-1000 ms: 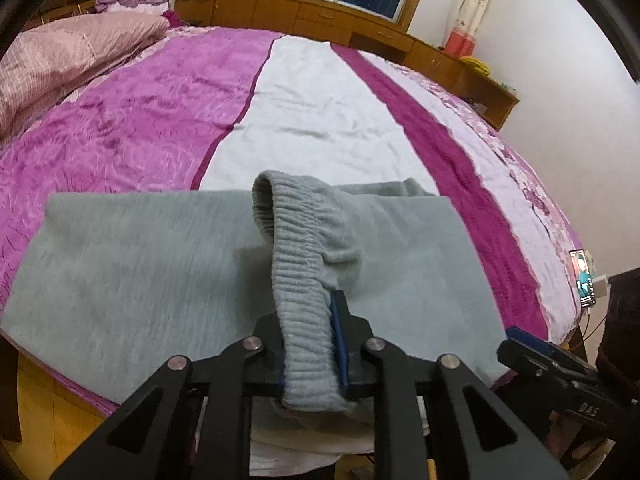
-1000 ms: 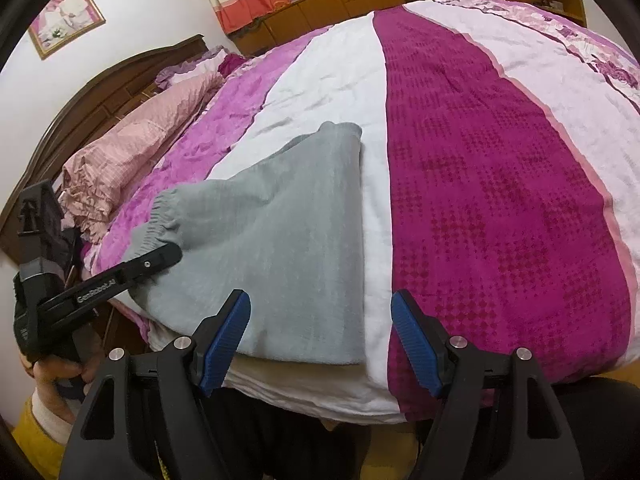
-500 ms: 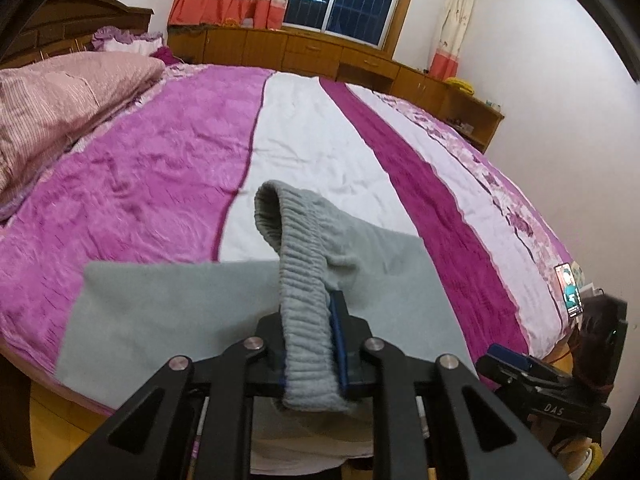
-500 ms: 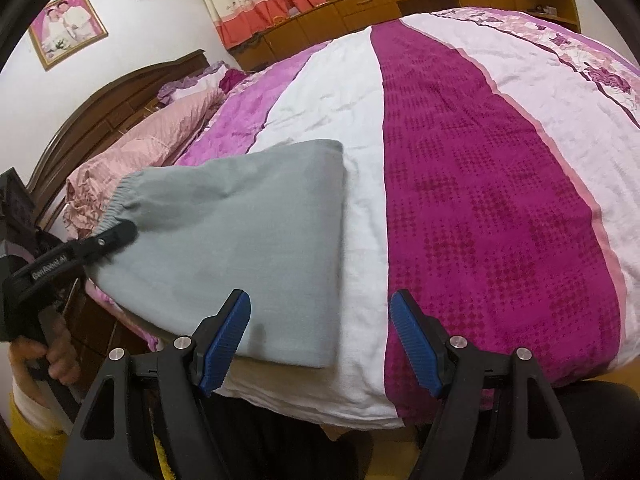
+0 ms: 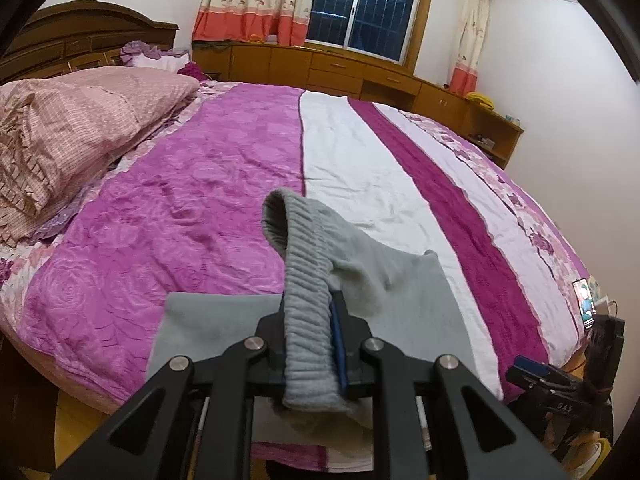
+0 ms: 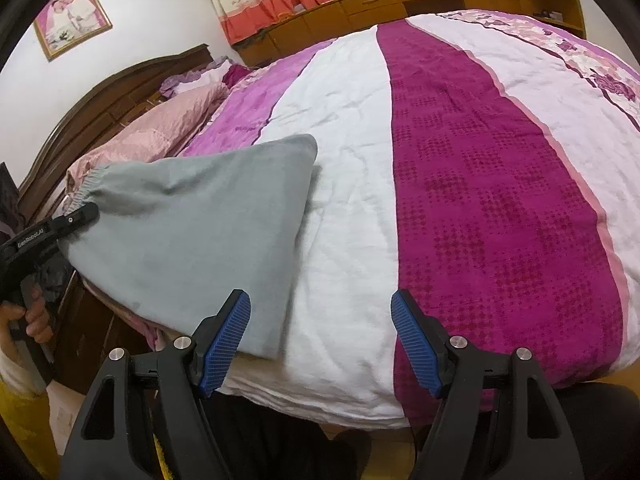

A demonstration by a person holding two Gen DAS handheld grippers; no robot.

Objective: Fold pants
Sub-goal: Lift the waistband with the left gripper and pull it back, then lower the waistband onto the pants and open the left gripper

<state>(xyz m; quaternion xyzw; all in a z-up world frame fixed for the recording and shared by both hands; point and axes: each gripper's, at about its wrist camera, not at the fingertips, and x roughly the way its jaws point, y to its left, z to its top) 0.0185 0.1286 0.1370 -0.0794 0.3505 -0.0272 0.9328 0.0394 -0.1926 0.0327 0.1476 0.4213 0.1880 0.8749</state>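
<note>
Currently the left gripper [image 5: 310, 344] pinches the ribbed waistband [image 5: 306, 280] of the grey pants [image 6: 192, 224], lifted off the bed [image 6: 480, 160]. Carry it across evenly; the right gripper [image 6: 320, 340], jaws spread, holds nothing

The grey soft-knit cloth pants [image 5: 404, 300] look matt and fleecy, their elastic waistband [image 5: 308, 312] ribbed. Beneath them, the striped bedspread [image 6: 480, 160] is cloth: its pink band faintly glossy with embossed roses, its white band smooth and creased. Each black hand-held gripper [image 6: 320, 344] is matt plastic with shiny metal rivets and ridged blue rubbery pads [image 6: 228, 340]. Behind the bedspread, the dark wooden headboard [image 5: 80, 40] looks polished.
</note>
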